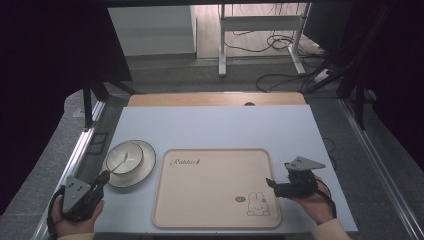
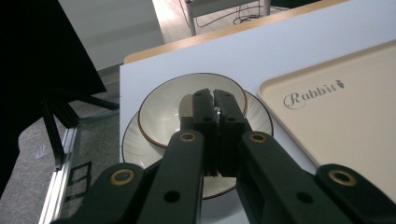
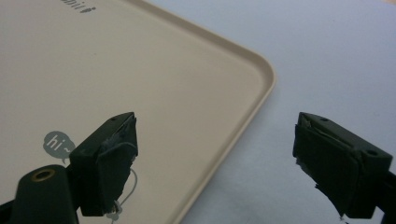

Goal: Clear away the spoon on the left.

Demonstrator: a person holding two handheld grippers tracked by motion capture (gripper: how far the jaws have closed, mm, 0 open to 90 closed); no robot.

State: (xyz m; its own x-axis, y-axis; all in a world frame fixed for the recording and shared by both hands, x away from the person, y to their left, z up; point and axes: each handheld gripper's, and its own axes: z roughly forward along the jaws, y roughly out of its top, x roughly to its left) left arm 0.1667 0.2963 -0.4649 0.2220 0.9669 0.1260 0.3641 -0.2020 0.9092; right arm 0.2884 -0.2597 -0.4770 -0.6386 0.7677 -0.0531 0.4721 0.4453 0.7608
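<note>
A cream bowl sits on a ribbed plate at the table's left, with a thin utensil lying in it, handle toward my left gripper. That gripper is at the plate's near-left edge, jaws shut. In the left gripper view its tips overlap the bowl and plate; a small metal glint shows between them. A beige tray with a rabbit print lies in the middle. My right gripper is open at its right rim, one jaw over the tray, the other over the table; gripper.
The white tabletop ends in a wooden strip at the back. Beyond it are desk legs and floor cables. A metal rail runs along the table's left side. The tray carries nothing.
</note>
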